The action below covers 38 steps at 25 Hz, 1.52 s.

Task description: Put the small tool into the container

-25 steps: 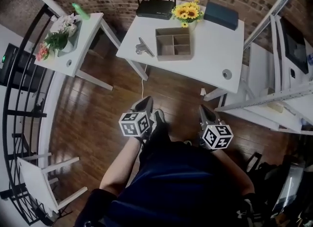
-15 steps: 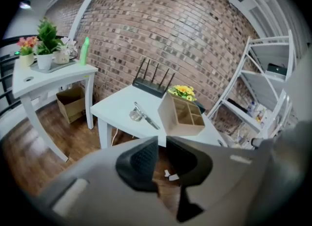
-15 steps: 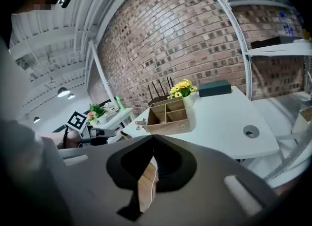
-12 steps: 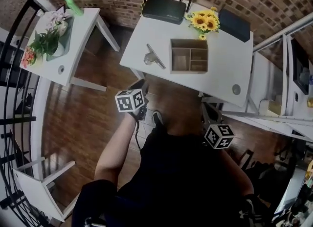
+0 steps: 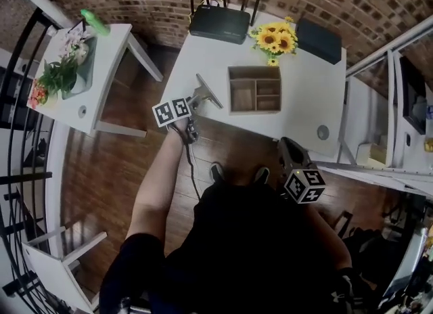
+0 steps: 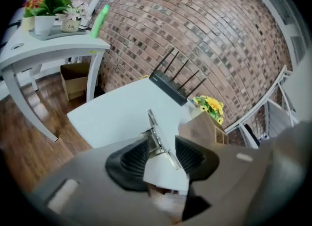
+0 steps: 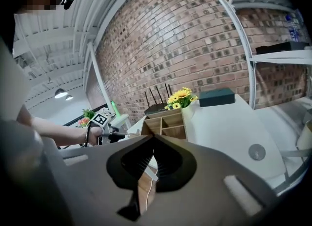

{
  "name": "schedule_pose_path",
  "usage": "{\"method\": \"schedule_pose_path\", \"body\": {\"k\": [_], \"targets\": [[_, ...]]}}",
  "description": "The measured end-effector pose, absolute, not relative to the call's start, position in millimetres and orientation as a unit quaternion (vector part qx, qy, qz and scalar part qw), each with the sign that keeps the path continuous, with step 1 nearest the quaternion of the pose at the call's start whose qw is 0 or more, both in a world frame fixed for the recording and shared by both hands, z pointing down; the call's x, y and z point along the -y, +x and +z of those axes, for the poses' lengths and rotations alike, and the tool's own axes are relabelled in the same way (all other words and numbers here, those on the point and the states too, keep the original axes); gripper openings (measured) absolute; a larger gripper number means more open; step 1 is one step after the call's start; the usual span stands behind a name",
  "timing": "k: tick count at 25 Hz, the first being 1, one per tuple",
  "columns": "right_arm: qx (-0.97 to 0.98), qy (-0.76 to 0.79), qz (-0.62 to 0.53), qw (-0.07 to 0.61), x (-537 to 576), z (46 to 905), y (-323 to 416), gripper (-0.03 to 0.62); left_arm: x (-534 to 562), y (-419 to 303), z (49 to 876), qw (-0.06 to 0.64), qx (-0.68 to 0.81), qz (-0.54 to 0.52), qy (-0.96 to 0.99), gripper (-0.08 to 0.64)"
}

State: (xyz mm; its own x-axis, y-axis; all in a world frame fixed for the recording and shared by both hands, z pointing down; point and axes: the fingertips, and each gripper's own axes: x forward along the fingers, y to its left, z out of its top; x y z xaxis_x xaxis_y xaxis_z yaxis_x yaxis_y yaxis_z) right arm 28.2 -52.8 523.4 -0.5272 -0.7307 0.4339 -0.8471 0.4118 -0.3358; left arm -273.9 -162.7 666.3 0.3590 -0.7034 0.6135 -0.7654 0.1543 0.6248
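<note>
Left hand-held gripper (image 5: pixel 191 105), jaws just opening apart, has the small tool (image 5: pixel 203 89) lying between them, ungripped.

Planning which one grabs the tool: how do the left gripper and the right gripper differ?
Jaws: on the left gripper they have just been opening and stand apart, the metal clip between them ungripped; on the right gripper they are together, empty. Place: the left gripper is at the white table's edge; the right gripper hangs back over the wood floor. Both point toward the table.
</note>
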Motion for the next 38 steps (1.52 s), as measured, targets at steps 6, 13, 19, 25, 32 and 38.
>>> {"method": "schedule_pose_path", "body": {"k": [6, 13, 19, 25, 32, 38], "targets": [[0.825, 0.493, 0.262, 0.085, 67, 514, 60, 0.011, 187, -272, 679, 0.521, 0.566, 0.056, 0.637, 0.169], [0.814, 0.505, 0.276, 0.079, 71, 520, 82, 0.011, 191, -260, 694, 0.528, 0.561, 0.101, 0.629, 0.107], [0.814, 0.502, 0.281, 0.079, 74, 525, 85, 0.011, 192, -256, 685, 0.521, 0.570, 0.076, 0.631, 0.058], [0.819, 0.492, 0.284, 0.080, 78, 525, 81, 0.011, 183, -260, 656, 0.490, 0.587, 0.047, 0.642, 0.014], [0.827, 0.476, 0.287, 0.084, 77, 528, 73, 0.011, 172, -260, 598, 0.409, 0.599, 0.027, 0.687, 0.011], [0.829, 0.472, 0.288, 0.082, 75, 529, 74, 0.011, 168, -238, 524, 0.317, 0.594, -0.008, 0.740, 0.009]]}}
